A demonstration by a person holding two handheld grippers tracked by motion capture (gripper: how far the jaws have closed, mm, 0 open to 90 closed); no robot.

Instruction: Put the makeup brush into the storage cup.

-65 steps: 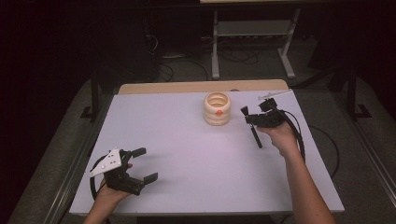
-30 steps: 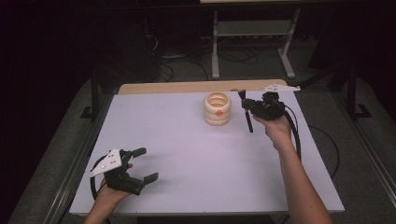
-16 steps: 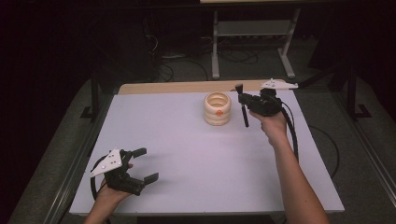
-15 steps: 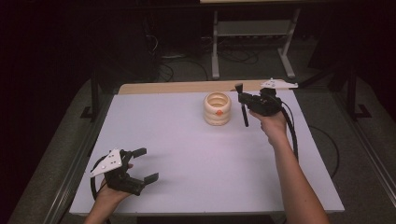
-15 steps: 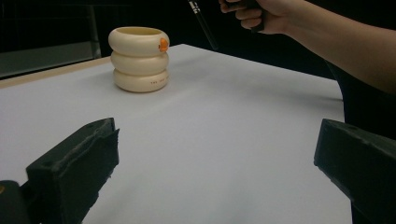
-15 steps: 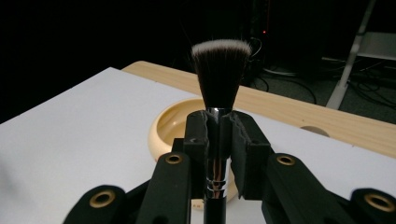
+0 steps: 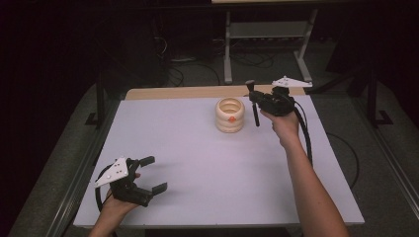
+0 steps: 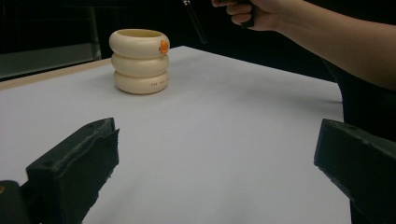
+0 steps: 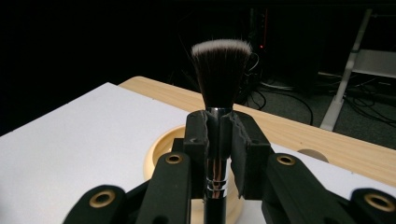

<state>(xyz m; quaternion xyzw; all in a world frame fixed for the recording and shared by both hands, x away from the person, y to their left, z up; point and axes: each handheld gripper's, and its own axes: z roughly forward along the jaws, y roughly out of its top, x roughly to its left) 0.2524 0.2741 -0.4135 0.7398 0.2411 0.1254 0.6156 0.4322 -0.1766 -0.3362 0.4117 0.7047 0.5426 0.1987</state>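
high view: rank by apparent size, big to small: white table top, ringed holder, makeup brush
1. White table top, by far the largest.
2. Cream ringed holder.
3. Makeup brush in the right claw: about as tall as the holder, far thinner. It is held above the table, nearer the camera, so it looks slightly inflated.

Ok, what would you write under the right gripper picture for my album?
Right gripper pinching a makeup brush upright, just above the cream ring-shaped holder.

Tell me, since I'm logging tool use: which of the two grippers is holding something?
The right gripper, raised beside the cream ringed holder: its jaws clamp a makeup brush, bristles up. The left gripper rests open with nothing between its jaws.
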